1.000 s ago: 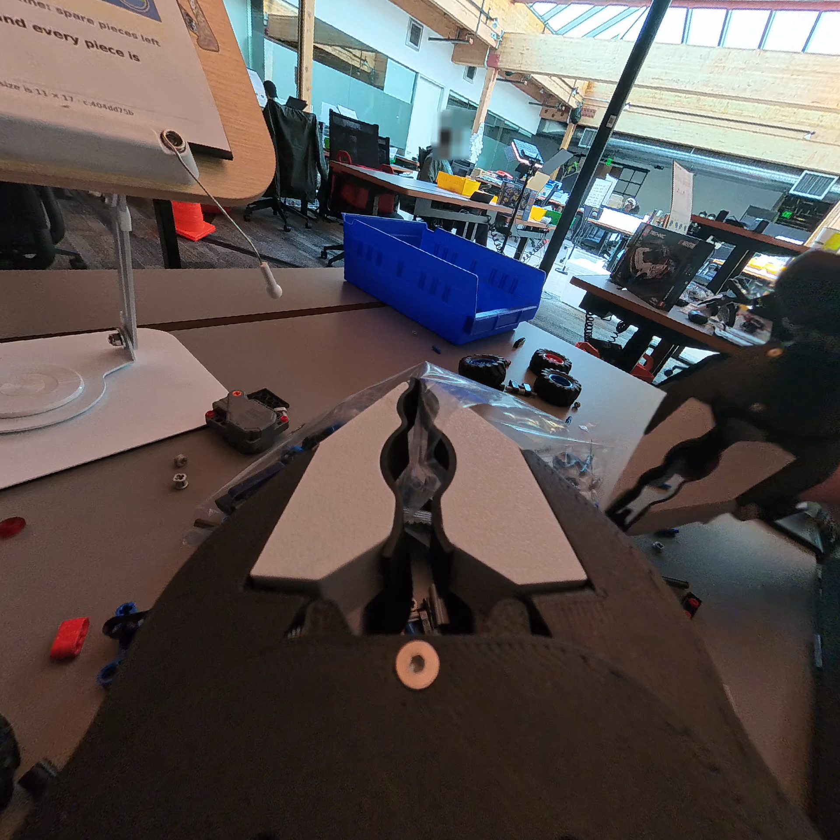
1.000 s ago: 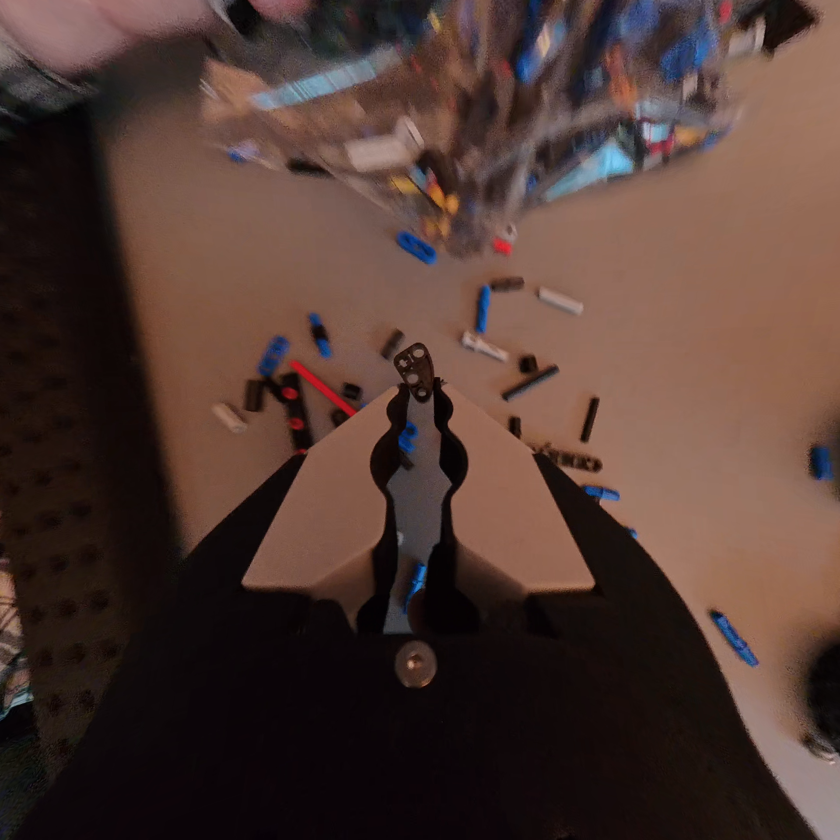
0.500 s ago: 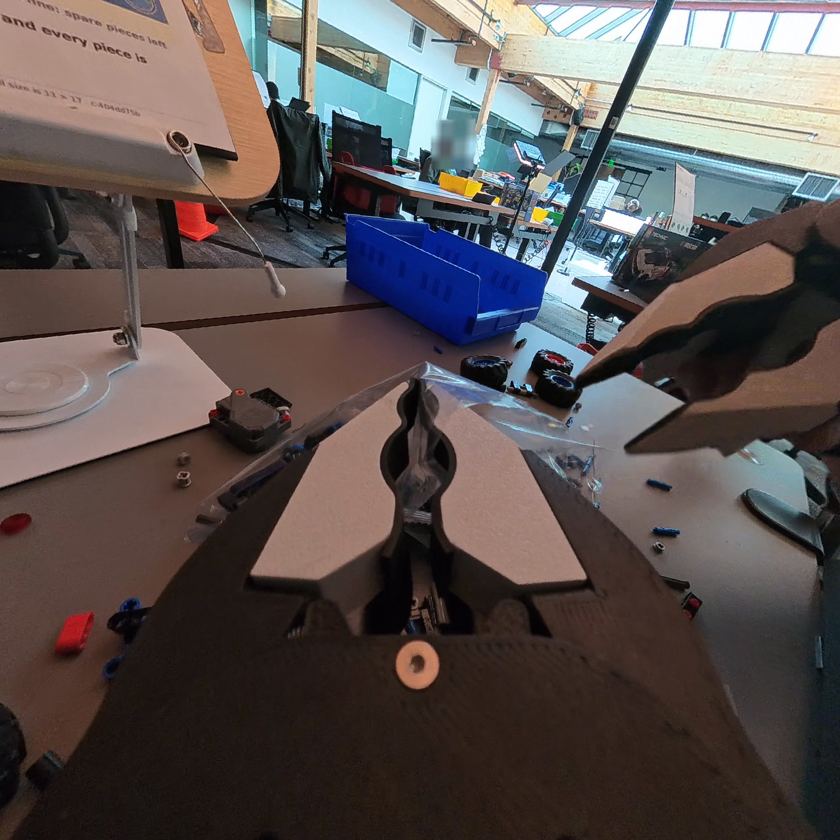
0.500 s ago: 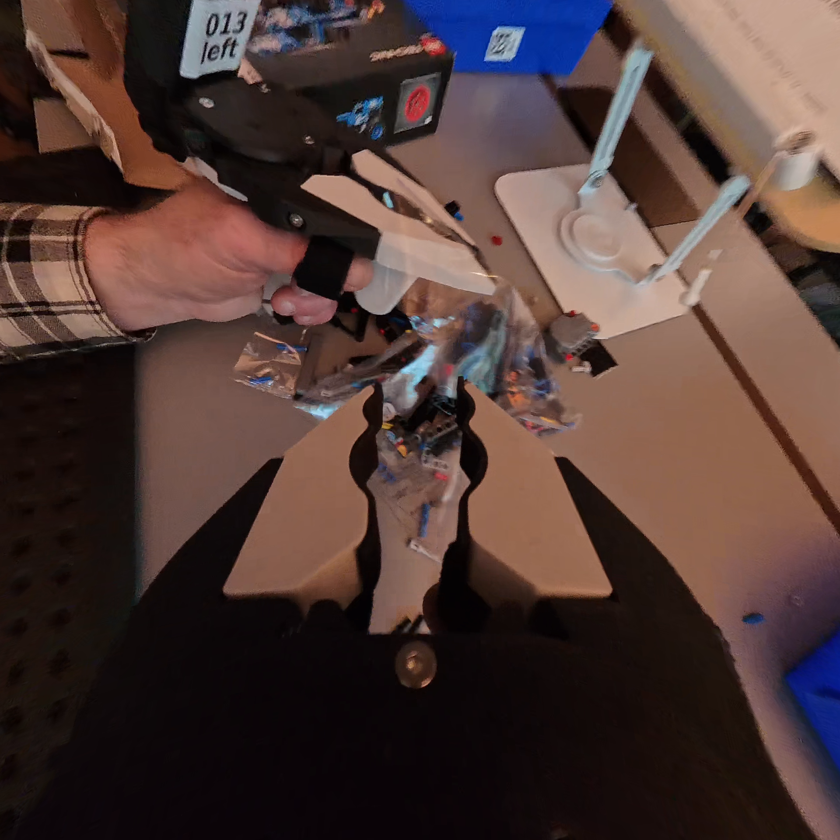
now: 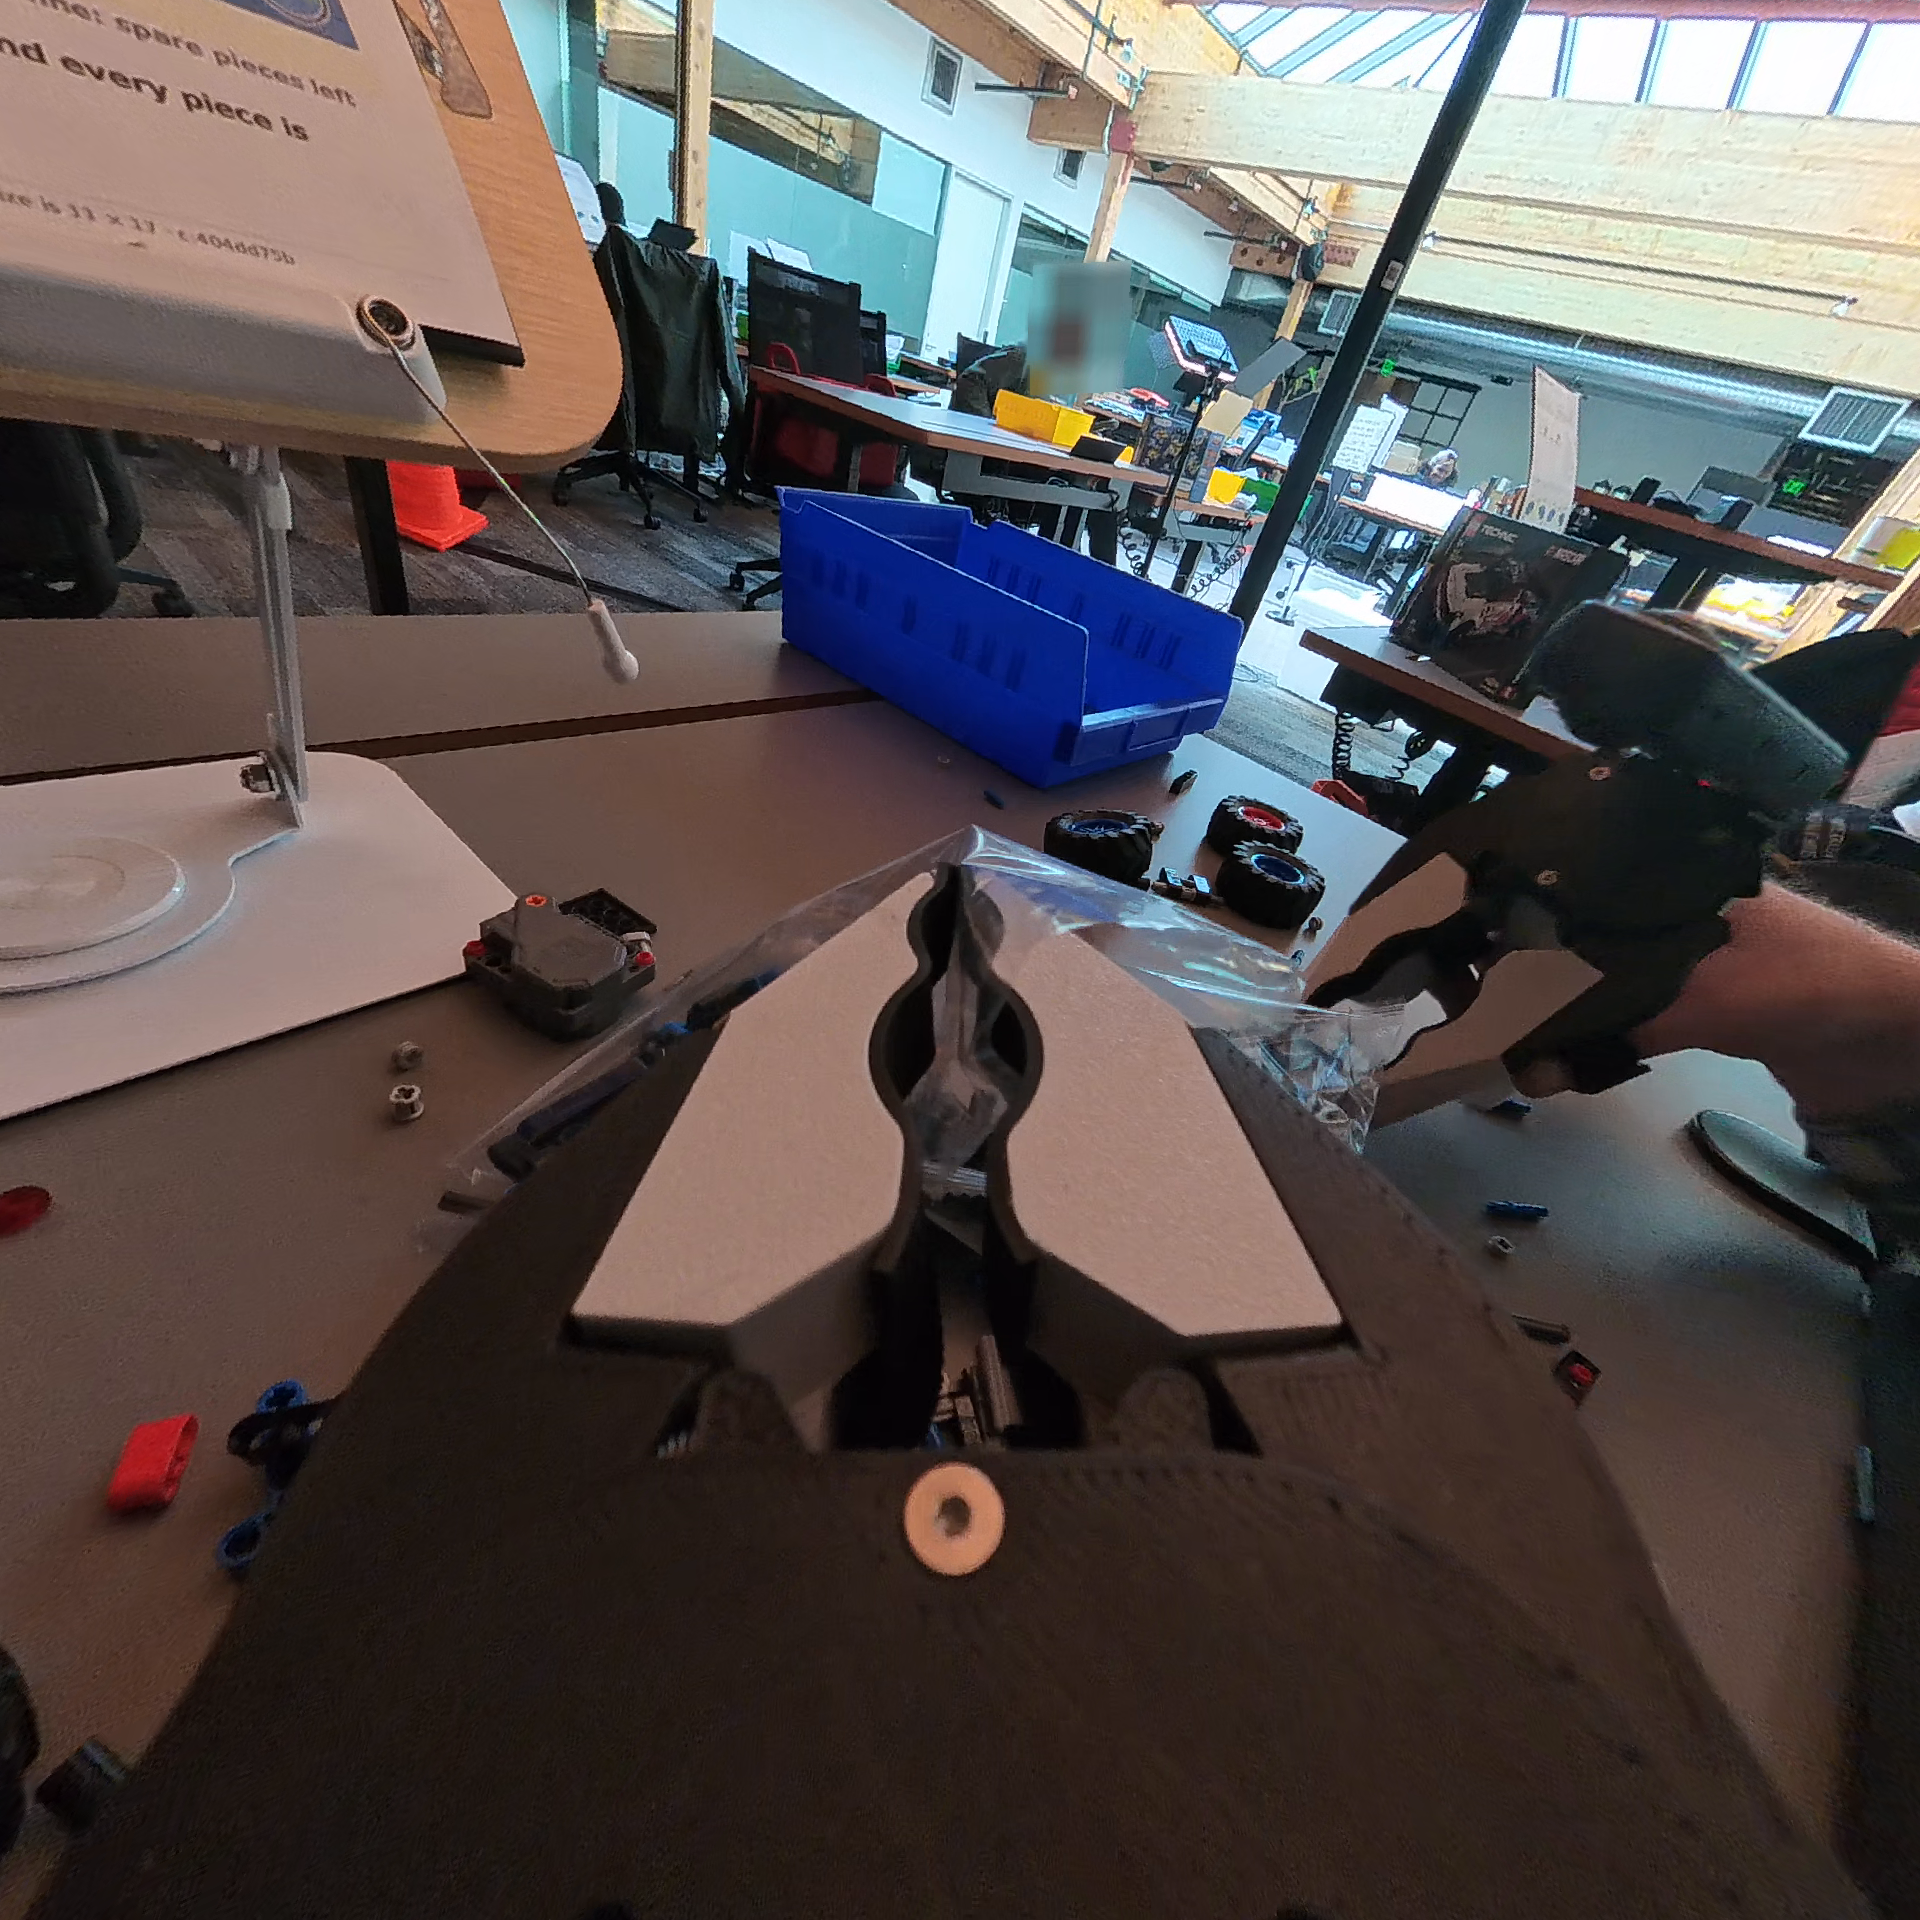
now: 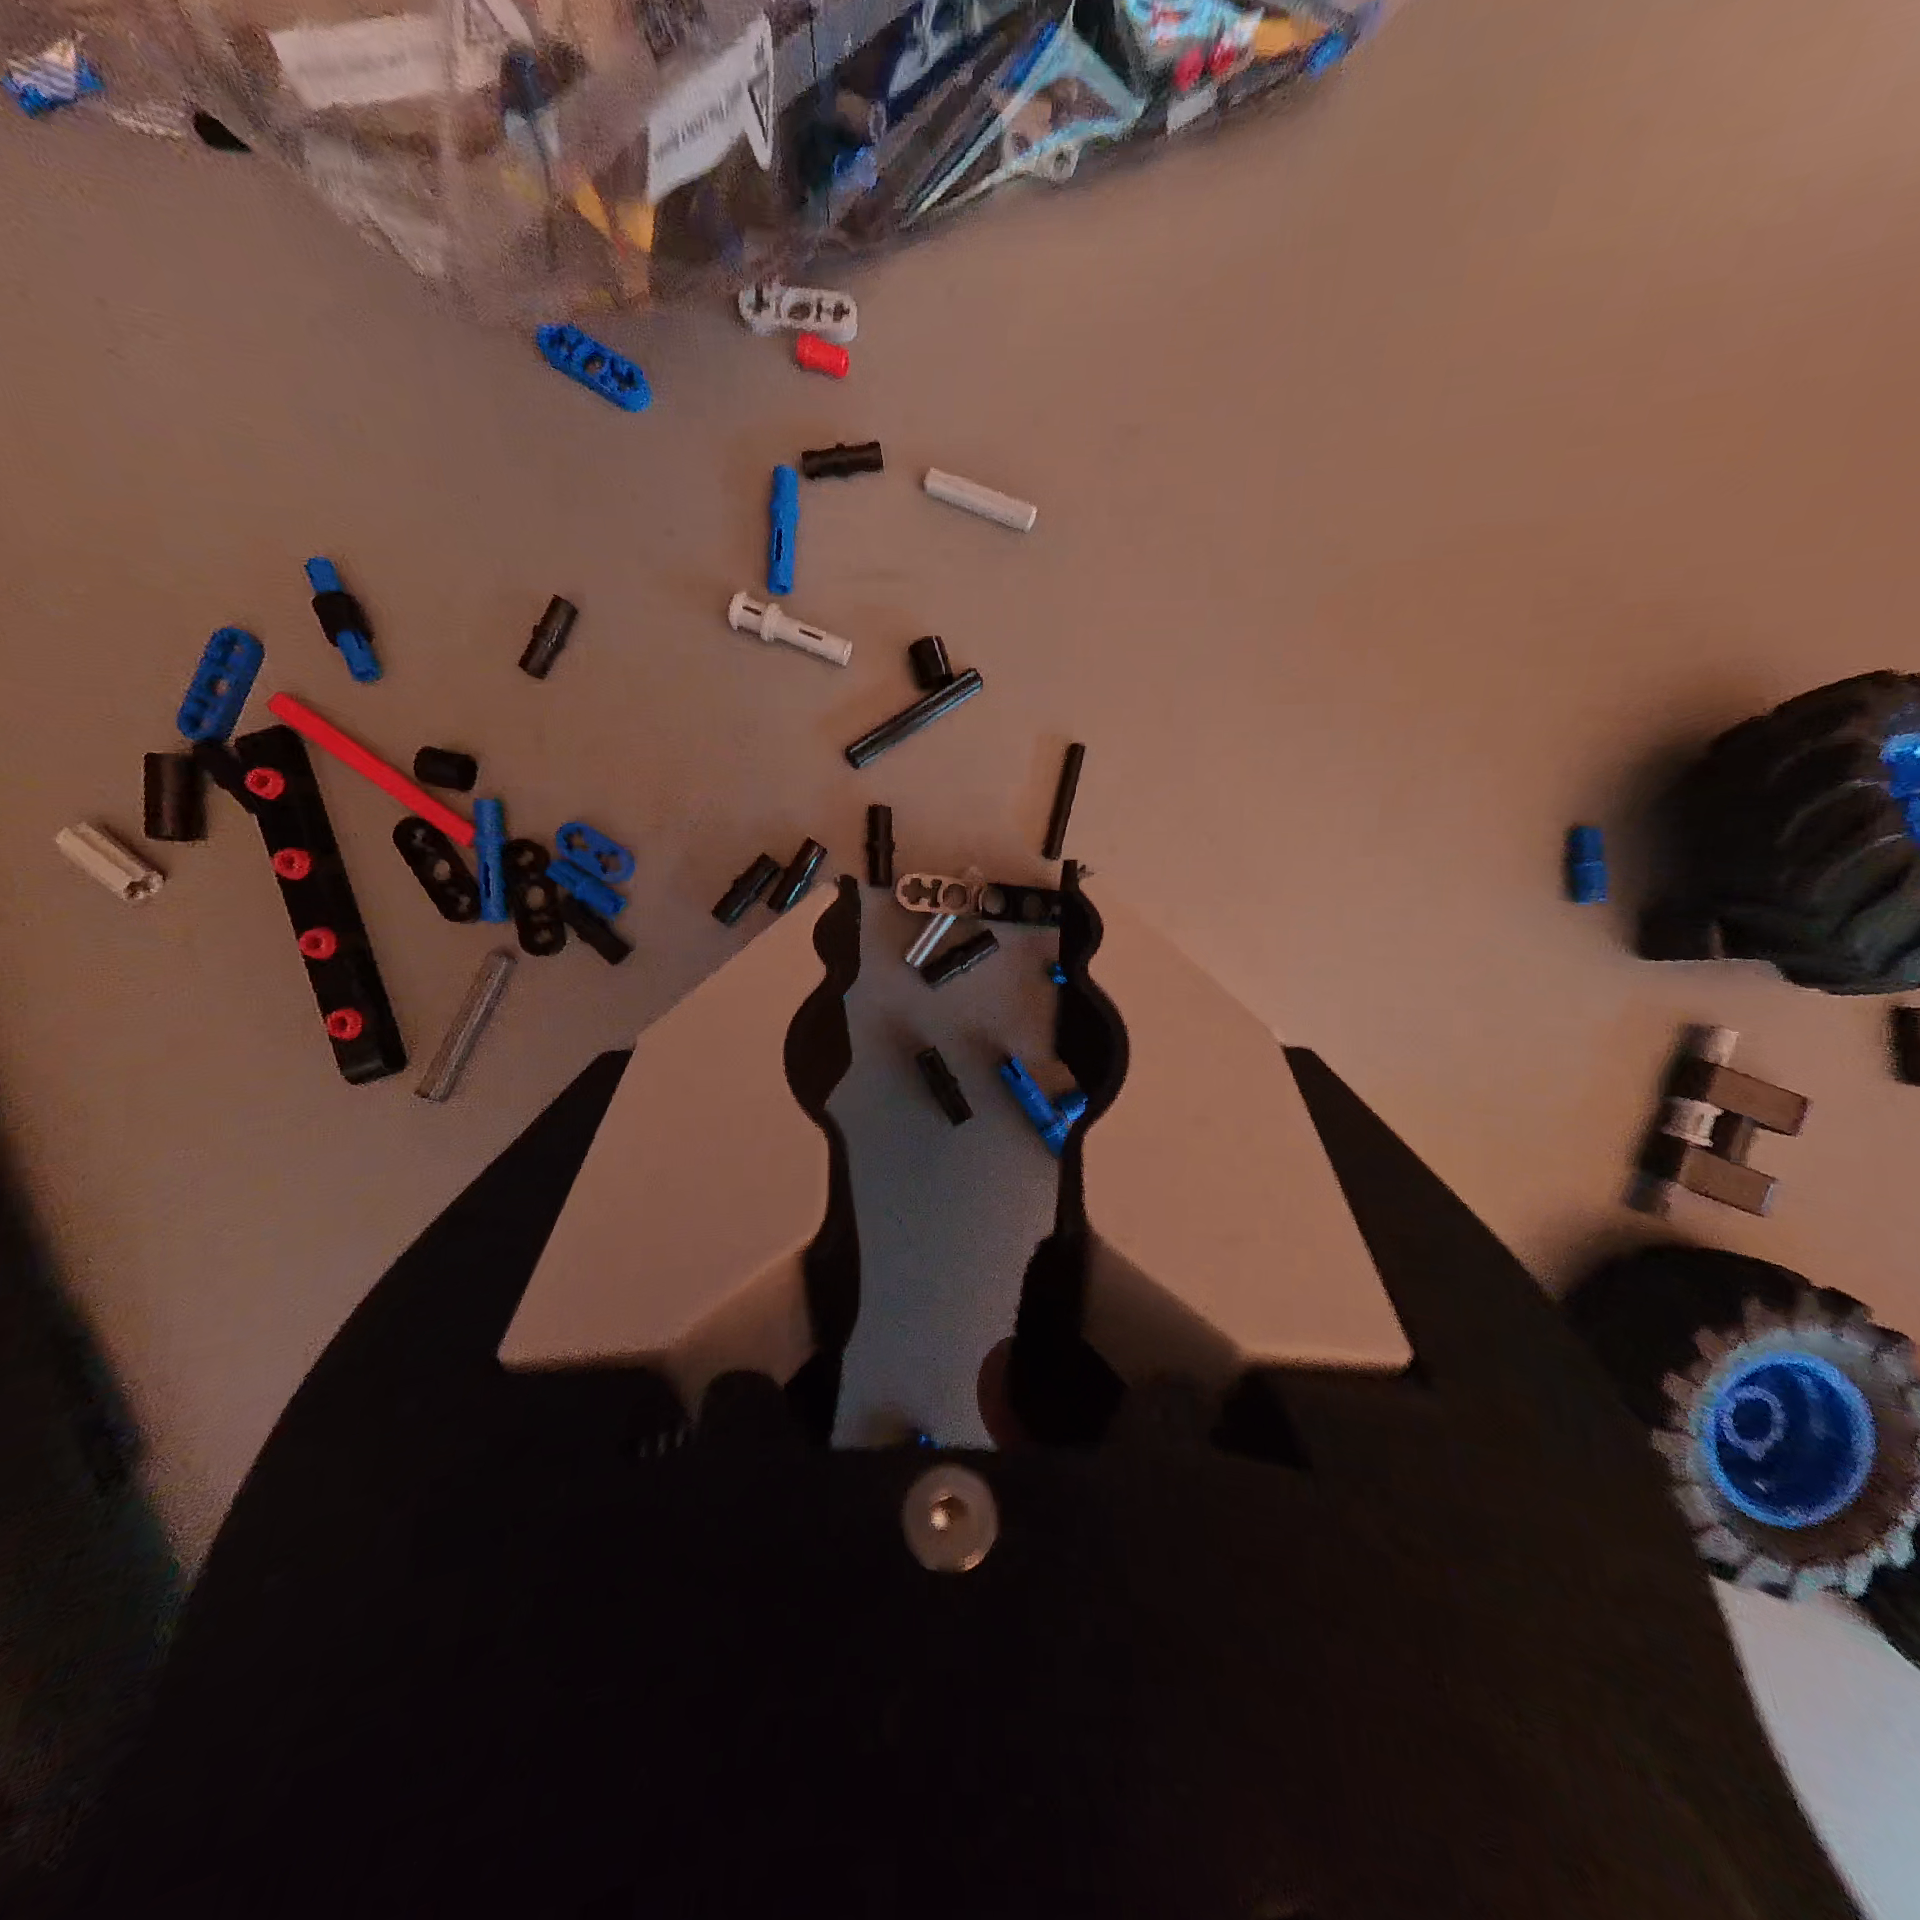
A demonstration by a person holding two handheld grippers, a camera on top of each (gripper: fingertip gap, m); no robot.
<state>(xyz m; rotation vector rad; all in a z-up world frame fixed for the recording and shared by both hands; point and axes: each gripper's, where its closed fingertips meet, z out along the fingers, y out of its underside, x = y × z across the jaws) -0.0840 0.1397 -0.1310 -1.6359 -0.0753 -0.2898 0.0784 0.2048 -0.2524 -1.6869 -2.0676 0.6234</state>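
Note:
My left gripper [image 5: 956,883] is shut on the top of a clear plastic bag [image 5: 1143,956] of small building pieces and holds it over the grey table [image 5: 727,810]. My right gripper [image 6: 956,894] is open and empty. It points down at loose pins and beams scattered on the table, with a grey connector [image 6: 940,891] and a black pin [image 6: 943,1086] between its fingers. The bag also shows at the top of the right wrist view [image 6: 727,114]. In the left wrist view the right gripper [image 5: 1382,997] sits at the bag's right end.
A blue bin [image 5: 997,644] stands at the back. Three toy wheels [image 5: 1257,852] lie before it, and two show in the right wrist view [image 6: 1787,831]. A white stand base [image 5: 208,914] and a grey motor block [image 5: 561,956] lie left. A black beam with red pins [image 6: 312,904] lies among the loose pieces. There is about 20 cm between the tips of the two grippers.
The right gripper swung up toward the left gripper, then came back down over the loose pieces with its fingers wider apart. The left gripper has kept still, holding the bag.

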